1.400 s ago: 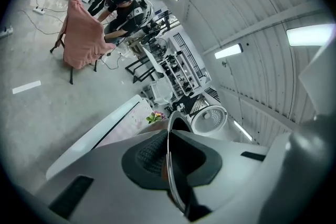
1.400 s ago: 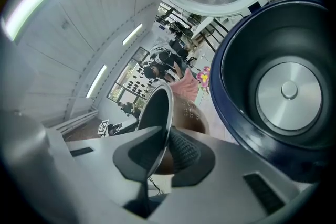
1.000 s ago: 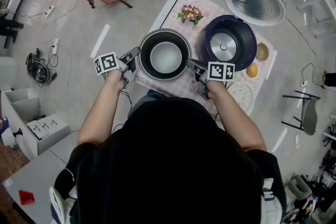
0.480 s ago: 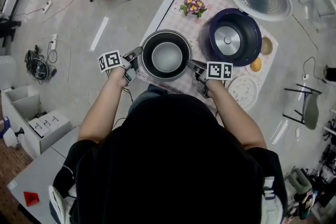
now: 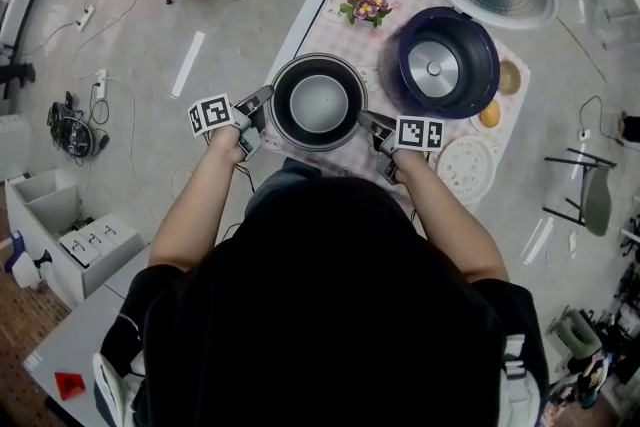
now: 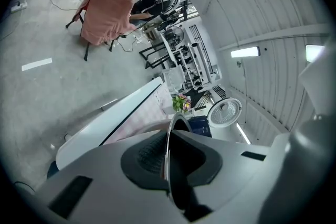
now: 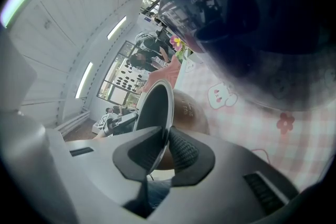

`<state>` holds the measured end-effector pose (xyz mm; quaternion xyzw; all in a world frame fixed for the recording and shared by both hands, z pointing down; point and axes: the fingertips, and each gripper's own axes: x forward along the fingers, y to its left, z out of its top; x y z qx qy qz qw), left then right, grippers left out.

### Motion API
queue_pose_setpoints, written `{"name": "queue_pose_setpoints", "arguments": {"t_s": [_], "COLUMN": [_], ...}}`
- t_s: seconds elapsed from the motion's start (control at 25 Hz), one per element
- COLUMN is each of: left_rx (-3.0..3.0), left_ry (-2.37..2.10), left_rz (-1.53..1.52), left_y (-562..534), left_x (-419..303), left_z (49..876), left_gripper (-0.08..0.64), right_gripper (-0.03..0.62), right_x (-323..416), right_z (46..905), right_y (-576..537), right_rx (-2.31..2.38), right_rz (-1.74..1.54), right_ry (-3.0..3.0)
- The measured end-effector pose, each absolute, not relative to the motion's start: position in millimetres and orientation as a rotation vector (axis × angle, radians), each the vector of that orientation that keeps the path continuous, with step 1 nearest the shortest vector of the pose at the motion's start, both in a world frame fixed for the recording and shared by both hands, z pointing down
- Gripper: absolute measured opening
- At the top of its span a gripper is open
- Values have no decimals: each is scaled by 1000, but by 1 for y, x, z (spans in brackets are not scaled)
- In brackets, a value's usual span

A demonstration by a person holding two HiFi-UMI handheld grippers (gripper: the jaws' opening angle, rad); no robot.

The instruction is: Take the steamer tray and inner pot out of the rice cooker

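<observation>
Left claw (image 5: 260, 102) is clamped on the left rim of the inner pot (image 5: 318, 102), jaws almost together with only the thin metal edge between them. The pot is out of the cooker, at the near edge of the table (image 5: 318, 0); resting on it or just above it, I can't tell. Right claw (image 5: 366, 122) pinches the opposite rim the same way. Further right, the rice cooker (image 5: 478, 95) stands open and bare inside. A white perforated disc, likely the steamer tray (image 5: 466, 170), lies on the table near it. By my reckoning only the release is left.
</observation>
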<state>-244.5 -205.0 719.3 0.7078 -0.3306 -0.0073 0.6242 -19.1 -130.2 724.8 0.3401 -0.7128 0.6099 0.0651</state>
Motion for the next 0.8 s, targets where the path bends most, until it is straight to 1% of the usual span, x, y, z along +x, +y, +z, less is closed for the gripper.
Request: {"name": "queue_pose_setpoints", "arguments": {"t_s": [0.28,0.36,0.48,0.56,0.64,0.8], "left_rx": [1622,1622,1642,1669,1710,1804], "left_ry": [-766,-773,-789,-810,-839,-896], "left_rz": [-22,-27,-25,-9,19,94], "left_y": [-205,-207,-210,-212,-216,-223], "left_x": [-243,-243,-246,-248,-250,-253], "left_z": [718,718,714,710,704,687], "left_gripper": [40,40,40,57,92,123], "right_gripper": [55,65,100,140,166,173], "right_x": [-17,-17,-16,-17,-17,-14], "right_z": [723,723,720,716,711,694], "right_y": [-130,-131,-132,-132,-131,-134], "right_rx": [1044,1043,1053,1049,1043,1058], "right_rz": [1771,1723,1617,1529,1462,1359], "right_ry": [-2169,-2171,-2180,-2188,-2202,-2246]}}
